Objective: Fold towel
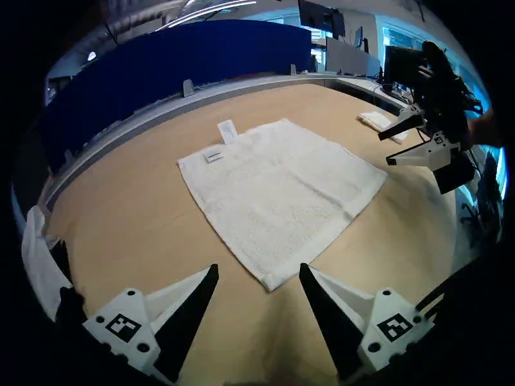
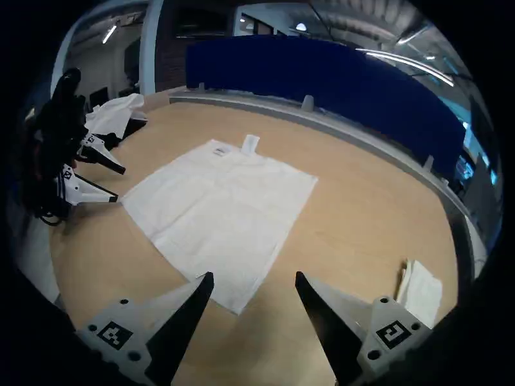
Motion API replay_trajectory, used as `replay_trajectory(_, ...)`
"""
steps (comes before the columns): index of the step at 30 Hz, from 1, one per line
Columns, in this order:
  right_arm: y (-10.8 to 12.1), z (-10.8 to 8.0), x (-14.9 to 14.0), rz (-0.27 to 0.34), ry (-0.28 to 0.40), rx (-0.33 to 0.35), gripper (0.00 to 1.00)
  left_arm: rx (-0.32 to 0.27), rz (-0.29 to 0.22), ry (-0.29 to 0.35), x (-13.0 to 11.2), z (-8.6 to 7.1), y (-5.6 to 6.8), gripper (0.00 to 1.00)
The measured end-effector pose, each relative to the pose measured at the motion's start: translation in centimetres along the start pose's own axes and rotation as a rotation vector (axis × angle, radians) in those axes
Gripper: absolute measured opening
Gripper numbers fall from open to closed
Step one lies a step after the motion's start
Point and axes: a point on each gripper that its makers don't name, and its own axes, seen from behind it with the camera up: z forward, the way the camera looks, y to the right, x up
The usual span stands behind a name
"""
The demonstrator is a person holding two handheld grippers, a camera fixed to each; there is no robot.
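Evidently pre-grasp; no fold begun. Left gripper view: left gripper [image 1: 258,266] jaws spread, holding nothing; towel [image 1: 277,193] flat on tabletop [image 1: 129,212], its near corner between the jaw tips. Right gripper view: right gripper [image 2: 253,275] jaws likewise released, another corner between them. Next, probably, each must pinch its corner.

Open tabletop [image 1: 129,212] around the towel [image 1: 277,193], blue partition [image 1: 193,58] beyond.

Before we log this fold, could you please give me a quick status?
Left gripper and right gripper open, empty, each near a corner. Towel flat, unfolded. Folded cloth lies well aside.
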Motion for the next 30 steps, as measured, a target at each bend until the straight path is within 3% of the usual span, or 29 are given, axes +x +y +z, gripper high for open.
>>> replay_trajectory(12,-0.5,0.5,-2.3,0.007,-0.049,0.019,0.97,-0.026,-0.032,-0.073,-2.2,1.6,1.0,0.93)
replay_trajectory(25,-0.7,1.1,-3.7,0.012,-0.079,0.034,0.93,-0.017,-0.034,-0.091,-2.1,1.3,1.0,0.93)
replay_trajectory(30,-1.1,0.9,-4.2,0.003,-0.091,0.046,0.8,-0.016,-0.036,-0.093,-2.1,1.3,1.1,0.9)
